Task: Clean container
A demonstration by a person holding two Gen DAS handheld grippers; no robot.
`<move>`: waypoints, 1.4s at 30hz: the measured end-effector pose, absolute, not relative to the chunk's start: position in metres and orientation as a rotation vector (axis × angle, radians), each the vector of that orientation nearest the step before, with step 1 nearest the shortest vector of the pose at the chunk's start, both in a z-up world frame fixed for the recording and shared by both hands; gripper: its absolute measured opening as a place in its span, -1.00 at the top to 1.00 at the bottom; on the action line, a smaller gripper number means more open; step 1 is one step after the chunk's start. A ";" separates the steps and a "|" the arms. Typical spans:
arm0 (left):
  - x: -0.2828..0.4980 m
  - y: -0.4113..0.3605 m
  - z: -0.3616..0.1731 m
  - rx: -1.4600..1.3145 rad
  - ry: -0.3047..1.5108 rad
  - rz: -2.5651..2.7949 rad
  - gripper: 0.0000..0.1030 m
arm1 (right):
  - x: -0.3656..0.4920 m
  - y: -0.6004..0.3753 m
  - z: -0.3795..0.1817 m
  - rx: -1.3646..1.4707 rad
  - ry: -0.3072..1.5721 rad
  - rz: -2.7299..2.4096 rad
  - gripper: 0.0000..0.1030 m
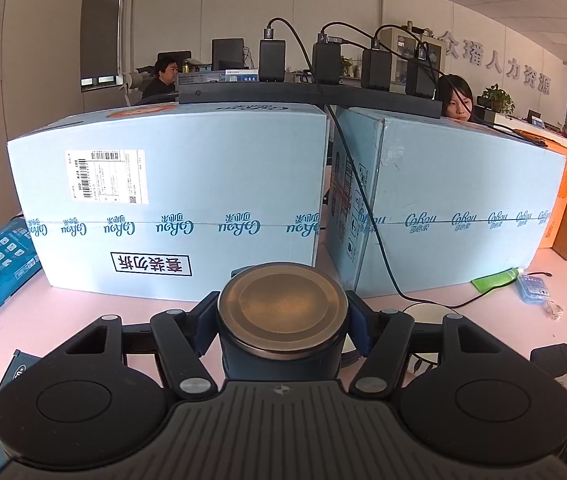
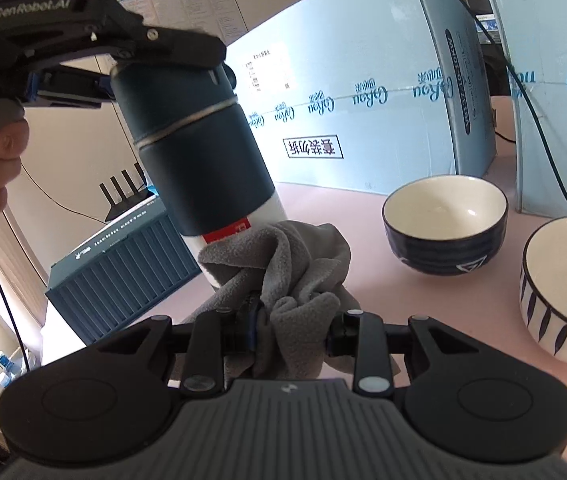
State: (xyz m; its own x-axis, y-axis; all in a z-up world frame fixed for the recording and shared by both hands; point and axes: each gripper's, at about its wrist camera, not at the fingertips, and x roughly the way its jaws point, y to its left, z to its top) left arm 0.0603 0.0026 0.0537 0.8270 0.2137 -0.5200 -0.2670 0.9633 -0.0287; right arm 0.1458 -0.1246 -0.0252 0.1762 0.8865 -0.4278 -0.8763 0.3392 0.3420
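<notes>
The left gripper (image 1: pixel 281 322) is clamping the lid end of a dark blue cylindrical flask with a bronze-toned metal cap and a white lower body (image 2: pixel 199 148), its fingers closed snugly on either side of the cap at the centre of the left wrist view. In the right wrist view the flask is hanging in the upper left of the frame, its long axis tilting from the clamped top down toward lower centre, so its white bottom end is pointing at the right gripper (image 2: pixel 293 326). That gripper is pinching a crumpled grey fleece cloth (image 2: pixel 287 268), the fingers drawn in close on the bunched fabric, and the cloth is touching the flask's lower end just above the fingers. The wiping is probably turning on this contact: the cloth is lying directly ahead of the right fingers, with the flask's base meeting it from the upper left. Below is a pale pink tabletop (image 2: pixel 363 240), where a dark blue bowl with a cream inside (image 2: pixel 445 226) and a white bowl with blue leaf stripes (image 2: pixel 563 292) are standing at the right, well apart from the flask. Large light blue cardboard boxes (image 1: pixel 171 200) are filling the background of an office.
</notes>
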 end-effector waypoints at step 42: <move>0.075 -0.020 0.036 -0.288 0.587 0.544 -0.67 | 0.148 -0.115 -0.041 -0.043 0.618 1.249 0.34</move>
State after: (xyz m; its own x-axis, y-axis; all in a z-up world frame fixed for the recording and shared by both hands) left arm 0.0748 -0.0195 0.0361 0.6989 0.4009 -0.5923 -0.5602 0.8217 -0.1048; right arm 0.1482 -0.1153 -0.0412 0.1765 0.8708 -0.4589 -0.8932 0.3376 0.2971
